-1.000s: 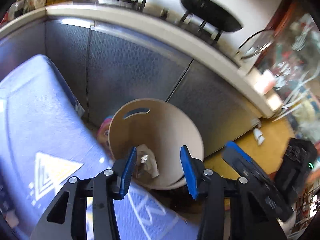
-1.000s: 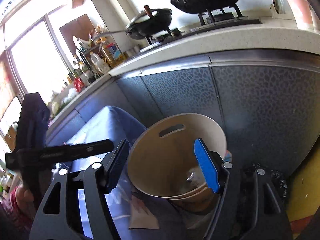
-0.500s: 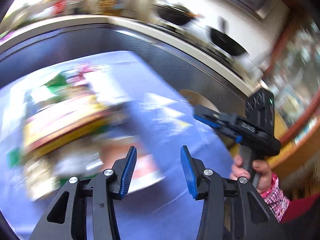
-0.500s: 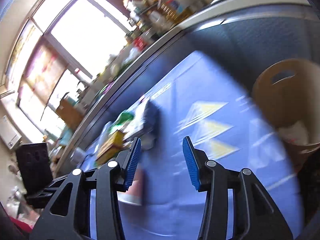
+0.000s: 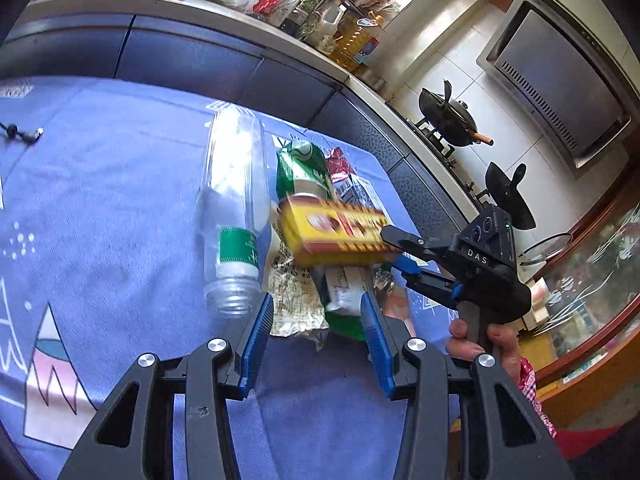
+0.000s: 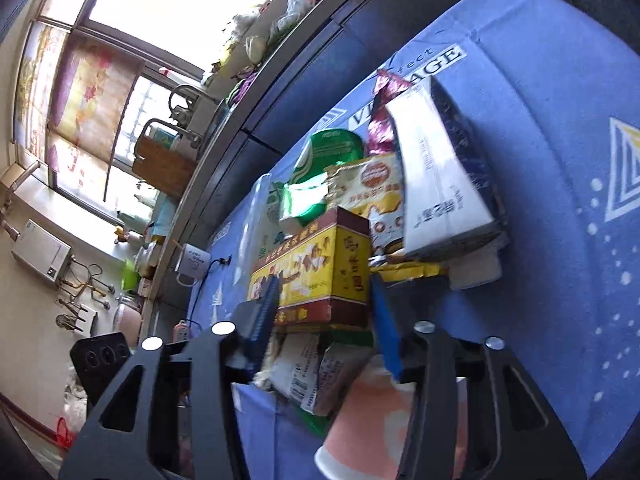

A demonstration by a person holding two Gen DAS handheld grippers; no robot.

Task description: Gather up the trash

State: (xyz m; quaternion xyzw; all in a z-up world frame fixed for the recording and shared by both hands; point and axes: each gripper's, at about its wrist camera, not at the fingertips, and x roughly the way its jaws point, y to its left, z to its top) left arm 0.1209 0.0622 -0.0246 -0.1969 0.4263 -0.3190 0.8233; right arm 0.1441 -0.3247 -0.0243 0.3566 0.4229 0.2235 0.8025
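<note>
A pile of trash lies on a blue cloth point(image 5: 100, 200). In the left wrist view it holds a clear plastic bottle point(image 5: 234, 216), a green carton point(image 5: 302, 172), a yellow and red box point(image 5: 334, 234) and crumpled wrappers point(image 5: 294, 300). My left gripper point(image 5: 316, 344) is open just in front of the wrappers. My right gripper point(image 6: 324, 320) is open with its jaws either side of the near end of the yellow box point(image 6: 312, 272), not closed on it. It also shows in the left wrist view point(image 5: 404, 252) beside the box.
A white and dark carton point(image 6: 444, 184), a cat-print packet point(image 6: 372, 196) and a pink paper cup point(image 6: 372, 420) lie in the pile. Dark cabinets point(image 5: 180, 60) and a counter with bottles point(image 5: 320, 8) run behind. A stove with pans point(image 5: 448, 116) is at right.
Both grippers have swung away from the tan bin to the trash pile on the blue cloth. The right gripper now straddles the yellow box.
</note>
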